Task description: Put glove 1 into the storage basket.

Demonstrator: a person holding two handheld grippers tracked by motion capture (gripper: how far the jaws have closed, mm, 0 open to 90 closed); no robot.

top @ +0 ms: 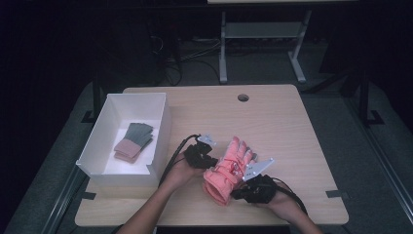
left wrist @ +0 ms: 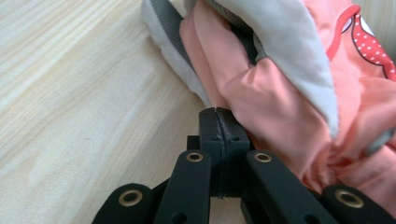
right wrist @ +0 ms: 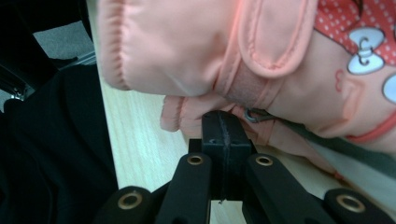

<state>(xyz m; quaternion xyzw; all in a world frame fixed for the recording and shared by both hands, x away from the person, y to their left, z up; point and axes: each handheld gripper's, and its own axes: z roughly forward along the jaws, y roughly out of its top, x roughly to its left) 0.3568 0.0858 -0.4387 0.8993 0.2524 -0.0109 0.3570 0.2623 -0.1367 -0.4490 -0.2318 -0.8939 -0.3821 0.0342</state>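
In the high view, the pink glove [top: 228,170] covers the tips of both tools, so the jaws of the left hand-held gripper [top: 208,161] and the right hand-held gripper [top: 239,187] are hidden there. In the left gripper view the glove is cut by the top and right edges. In the right gripper view the closed jaws meet the fabric, but it is not clear if any cloth is between them. The folded items in the white box [top: 160,131] are too small to identify.
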